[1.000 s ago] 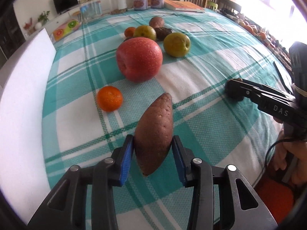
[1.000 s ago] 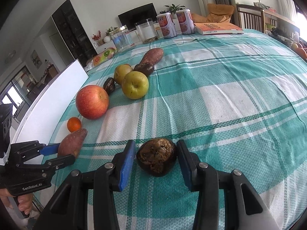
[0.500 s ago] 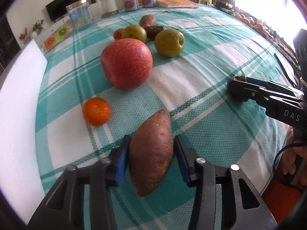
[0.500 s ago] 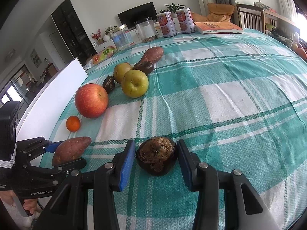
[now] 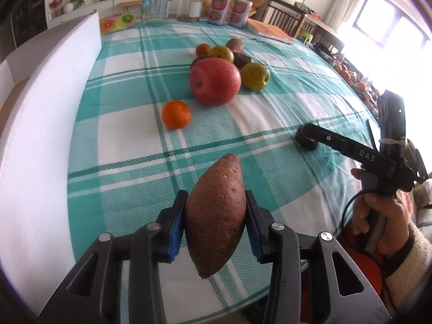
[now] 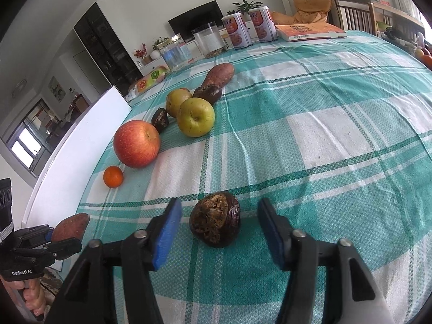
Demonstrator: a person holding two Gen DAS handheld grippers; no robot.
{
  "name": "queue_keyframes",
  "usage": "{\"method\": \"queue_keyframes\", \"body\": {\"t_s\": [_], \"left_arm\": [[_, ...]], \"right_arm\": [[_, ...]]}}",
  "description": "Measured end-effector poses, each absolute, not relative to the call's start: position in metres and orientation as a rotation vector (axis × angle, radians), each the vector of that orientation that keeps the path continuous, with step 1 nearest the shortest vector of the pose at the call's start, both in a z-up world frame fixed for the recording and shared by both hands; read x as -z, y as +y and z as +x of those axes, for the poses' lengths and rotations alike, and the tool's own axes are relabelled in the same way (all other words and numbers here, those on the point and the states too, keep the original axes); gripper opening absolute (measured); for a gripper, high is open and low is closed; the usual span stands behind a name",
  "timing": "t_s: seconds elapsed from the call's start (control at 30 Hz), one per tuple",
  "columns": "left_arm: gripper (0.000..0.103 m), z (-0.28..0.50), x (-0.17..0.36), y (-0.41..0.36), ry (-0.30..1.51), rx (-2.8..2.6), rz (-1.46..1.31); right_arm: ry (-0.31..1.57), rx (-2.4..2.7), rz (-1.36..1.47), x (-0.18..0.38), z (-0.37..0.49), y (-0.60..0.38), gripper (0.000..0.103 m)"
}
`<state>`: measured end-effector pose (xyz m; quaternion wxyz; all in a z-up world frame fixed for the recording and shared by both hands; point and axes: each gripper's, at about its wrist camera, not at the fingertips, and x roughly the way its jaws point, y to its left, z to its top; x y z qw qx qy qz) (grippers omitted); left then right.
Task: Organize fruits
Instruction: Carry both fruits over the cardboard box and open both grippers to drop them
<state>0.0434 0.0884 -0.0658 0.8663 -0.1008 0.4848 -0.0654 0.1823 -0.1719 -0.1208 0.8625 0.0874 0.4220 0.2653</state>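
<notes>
The sweet potato [image 5: 216, 216] sits clamped across its thick middle between the blue pads [image 5: 176, 225] of the left gripper [image 5: 215, 225], pointed tip toward 12 o'clock, blunt tail hanging out at 6; whether it is clear of the cloth [image 5: 129, 145] I cannot tell. It looks dense, stiff and rough-skinned, so a mid-body hold should not slip, though the taper at either end would. Over at 3 o'clock in the left view, the dark wrinkled fruit [image 6: 215, 219] lies on the cloth between the spread fingers of the right gripper [image 6: 218, 229], touched by neither pad. It looks light and its cracked top brittle: take it by the smooth flanks, gently. Toward 12 o'clock lie the mandarin [image 5: 176, 114], then the red apple [image 5: 214, 81], with green apples [image 5: 255, 76] just beside it at 2.
</notes>
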Motion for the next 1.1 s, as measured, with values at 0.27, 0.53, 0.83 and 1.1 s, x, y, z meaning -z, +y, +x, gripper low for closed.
{"method": "queue_keyframes", "body": {"t_s": [0.27, 0.53, 0.83, 1.1], "left_arm": [[0.041, 0.026, 0.054, 0.105, 0.964, 0.148, -0.294], [0.041, 0.007, 0.006, 0.133, 0.851, 0.189, -0.416], [0.042, -0.038, -0.051, 0.24, 0.683, -0.118, -0.439], [0.042, -0.063, 0.002, 0.334, 0.801, -0.525, -0.446]], "right_arm": [[0.913, -0.489, -0.041, 0.124, 0.18, -0.138, 0.081], [0.903, -0.505, -0.07, 0.11, 0.167, -0.127, 0.044], [0.848, -0.973, 0.01, 0.011, 0.127, 0.009, 0.044], [0.966, -1.263, -0.112, 0.009, 0.074, 0.168, 0.044]]}}
